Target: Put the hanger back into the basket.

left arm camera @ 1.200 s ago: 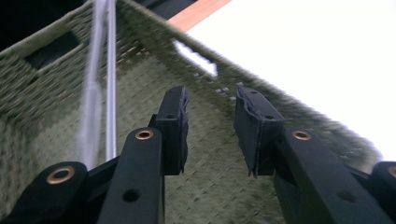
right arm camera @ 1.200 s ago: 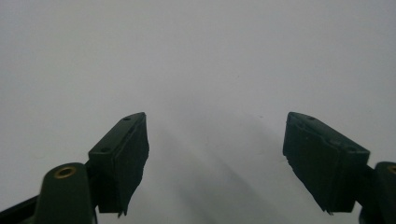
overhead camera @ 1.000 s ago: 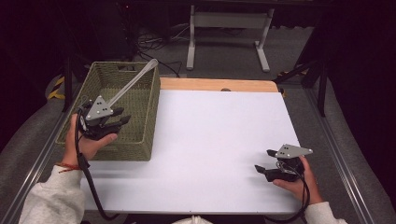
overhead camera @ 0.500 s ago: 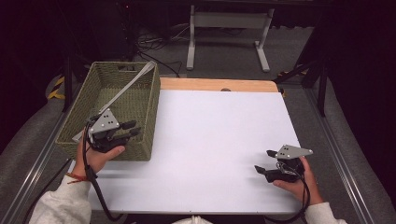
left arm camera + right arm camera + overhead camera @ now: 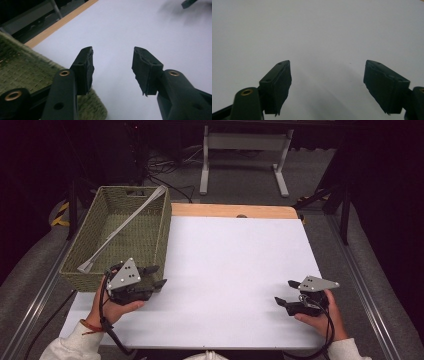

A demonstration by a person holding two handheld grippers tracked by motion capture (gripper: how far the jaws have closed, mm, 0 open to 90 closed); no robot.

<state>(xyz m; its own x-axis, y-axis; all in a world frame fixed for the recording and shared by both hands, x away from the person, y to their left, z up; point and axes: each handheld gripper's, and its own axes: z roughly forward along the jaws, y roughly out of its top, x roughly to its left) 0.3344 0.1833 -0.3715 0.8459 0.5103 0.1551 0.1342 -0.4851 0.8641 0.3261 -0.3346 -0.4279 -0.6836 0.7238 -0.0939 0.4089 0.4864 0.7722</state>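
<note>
A green woven basket point(image 5: 150, 227) stands at the table's left side, and a long grey bar-like tool point(image 5: 122, 227) leans across its inside from the near left wall up to the far right corner. My left gripper point(image 5: 156, 276) is open and empty, held just outside the basket's near right corner point(image 5: 96, 106); its own view point(image 5: 112, 66) has bare white table between the jaws. My right gripper point(image 5: 287, 292) is open and empty near the front right of the table, its jaws point(image 5: 327, 82) over plain white surface.
The white table top point(image 5: 235, 265) has a wooden strip point(image 5: 235, 211) along its far edge. A metal stand point(image 5: 245, 150) and cables lie on the floor beyond. Metal rails point(image 5: 370, 285) run along both sides.
My left gripper has let go of the grey tool, which now rests in the basket, and has pulled back toward me and to the right, out past the basket's near corner. The right gripper stayed put.
</note>
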